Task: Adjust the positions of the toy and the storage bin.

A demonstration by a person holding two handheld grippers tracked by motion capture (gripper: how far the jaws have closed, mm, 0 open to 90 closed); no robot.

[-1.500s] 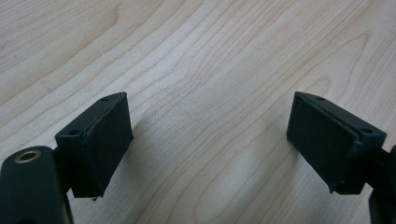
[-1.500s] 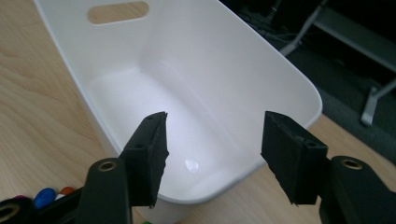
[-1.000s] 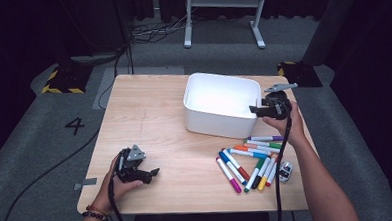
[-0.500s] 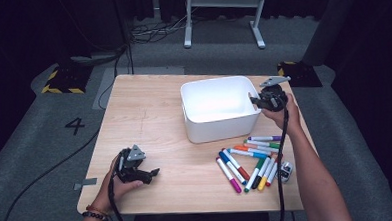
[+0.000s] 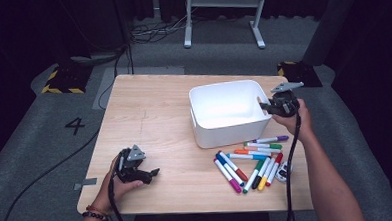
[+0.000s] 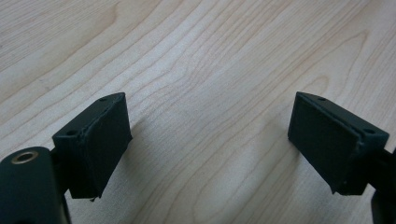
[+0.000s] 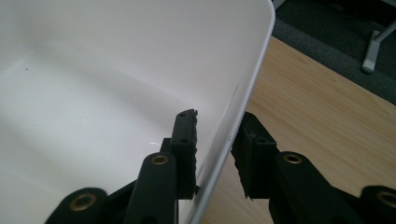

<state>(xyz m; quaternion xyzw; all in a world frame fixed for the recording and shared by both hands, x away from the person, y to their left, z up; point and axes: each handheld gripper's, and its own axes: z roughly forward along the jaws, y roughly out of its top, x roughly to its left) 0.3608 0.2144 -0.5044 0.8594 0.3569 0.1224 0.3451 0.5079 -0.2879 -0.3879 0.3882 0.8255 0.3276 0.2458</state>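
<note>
Pinching the bin's (image 7: pixel 140 93) right wall with my right gripper (image 7: pixel 215 149), one jaw inside and one outside.

My right fingers (image 7: pixel 184 140) sit narrow across the thin white rim, though I cannot tell if both pads press it fully. My left gripper (image 6: pixel 205 140) rests wide apart, holding nothing, low over the bare table (image 6: pixel 210 60) at the near left corner. The bin stands upright at the table's right middle, its inside bare, with markers (image 5: pixel 251 160) lying loose just in front of it. I judge it light, stiff plastic, smooth and a bit slippery, so a one-sided hold may let it tilt or slide; the wall near the rim, gripped deep, is the best place to hold.
</note>
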